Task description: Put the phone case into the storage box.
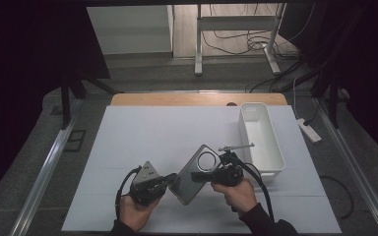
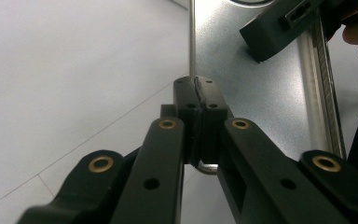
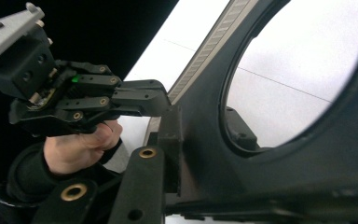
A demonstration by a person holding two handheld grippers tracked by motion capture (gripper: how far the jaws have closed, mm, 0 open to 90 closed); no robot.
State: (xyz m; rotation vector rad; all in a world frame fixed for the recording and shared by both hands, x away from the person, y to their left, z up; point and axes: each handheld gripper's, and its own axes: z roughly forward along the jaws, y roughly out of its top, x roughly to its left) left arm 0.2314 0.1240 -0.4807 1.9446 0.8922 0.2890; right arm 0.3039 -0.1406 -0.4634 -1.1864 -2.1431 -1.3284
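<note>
The left gripper (image 1: 170, 180) is pinched tight on the lower left edge of a flat metal plate (image 1: 193, 175) with a round hole, held tilted above the white mat (image 1: 142, 137). The right gripper (image 1: 202, 175) clamps the plate's right side, near the hole. A white bin (image 1: 274, 147) stands just to the right.

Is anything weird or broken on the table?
Nothing looks broken. The one odd thing is the metal plate with a round hole: it is tilted up off the white table, pinched by the left gripper and right gripper. The white bin sits straight.
</note>
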